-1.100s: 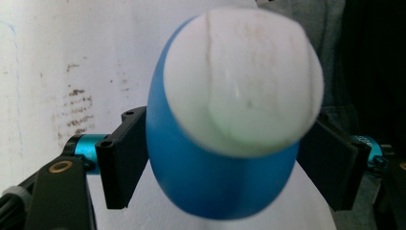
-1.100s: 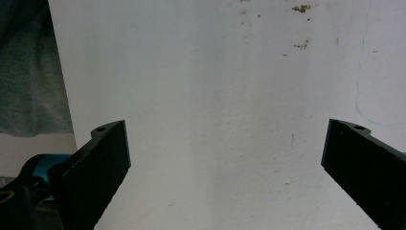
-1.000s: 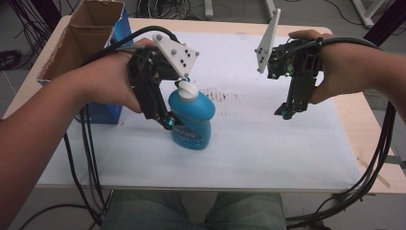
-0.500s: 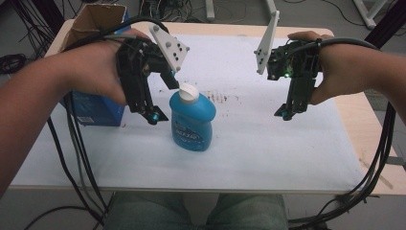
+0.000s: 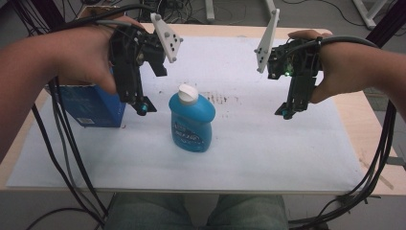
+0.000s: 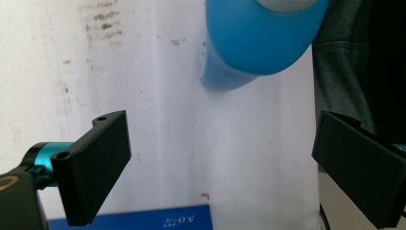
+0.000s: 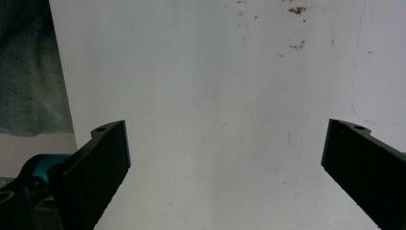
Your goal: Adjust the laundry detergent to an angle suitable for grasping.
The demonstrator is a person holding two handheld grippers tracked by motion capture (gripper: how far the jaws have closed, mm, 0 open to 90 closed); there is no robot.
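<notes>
Blue bottle with white cap, upright on table.

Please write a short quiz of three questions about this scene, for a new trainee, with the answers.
1. True or false: the left gripper is clamped on the blue bottle.
2. Which thing stands nearest to the left gripper? A) a red cup B) the blue box C) a metal bowl
3. Fill in: the bottle stands upright on the white ____.

Key
1. False. Its jaws have just been opening and stand wide, with nothing between them; the bottle stands free beside it.
2. B.
3. Sheet. The right gripper hangs open above it, apart from the bottle.
</notes>
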